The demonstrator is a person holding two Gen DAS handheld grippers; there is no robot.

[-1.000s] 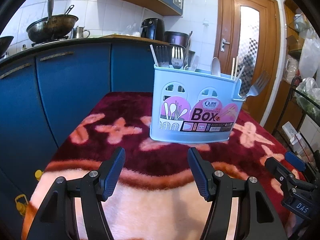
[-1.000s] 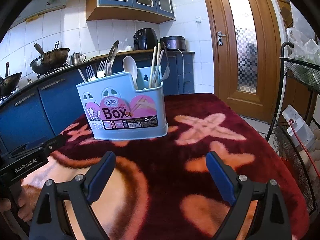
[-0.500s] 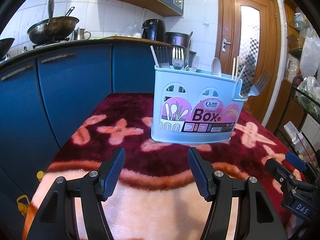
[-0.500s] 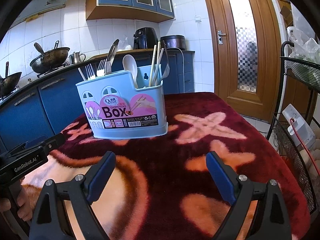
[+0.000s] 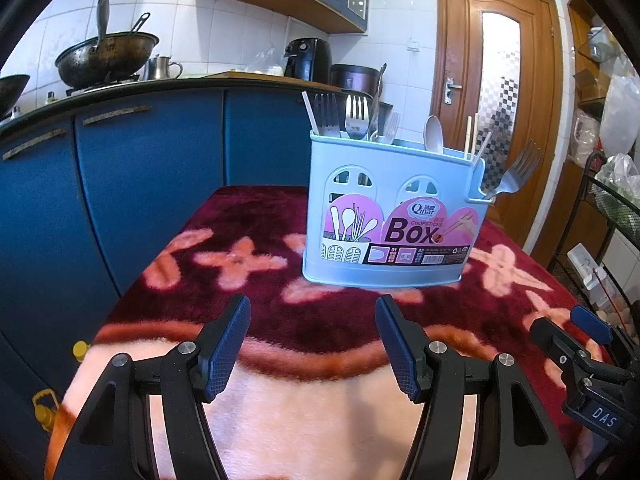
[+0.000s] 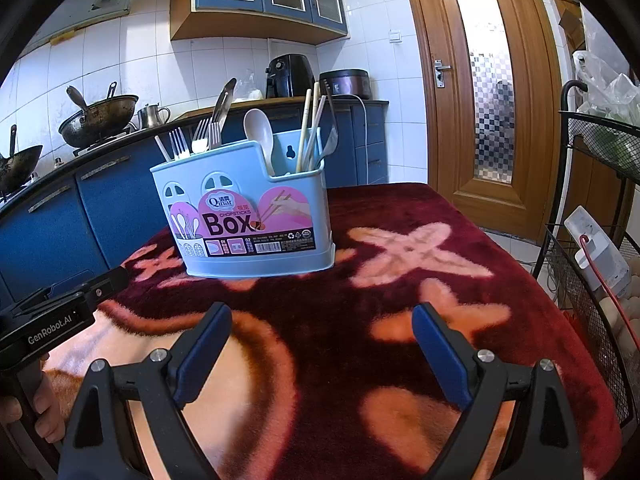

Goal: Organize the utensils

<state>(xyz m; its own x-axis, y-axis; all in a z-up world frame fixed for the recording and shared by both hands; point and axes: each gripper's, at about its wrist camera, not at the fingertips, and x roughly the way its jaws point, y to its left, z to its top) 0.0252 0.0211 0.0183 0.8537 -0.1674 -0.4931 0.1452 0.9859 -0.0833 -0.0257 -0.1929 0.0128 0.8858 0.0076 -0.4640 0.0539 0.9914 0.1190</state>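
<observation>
Blue kitchen cabinets [image 5: 132, 184] stand behind a counter covered with a dark red blanket [image 6: 400, 280] with pink flowers. On this blanket the light blue utensil holder [image 5: 392, 224] stands upright, with forks [image 5: 356, 114], a white spoon [image 6: 260, 128] and chopsticks [image 6: 306, 128] inside; one fork [image 5: 516, 176] leans out at its right end. The left gripper [image 5: 312, 340] and the right gripper [image 6: 322, 348] hover near it, both with jaws wide apart and holding nothing.

The utensil box [image 5: 394, 216] hides the utensils' handles [image 6: 260, 136]; its small label print is unreadable.
</observation>
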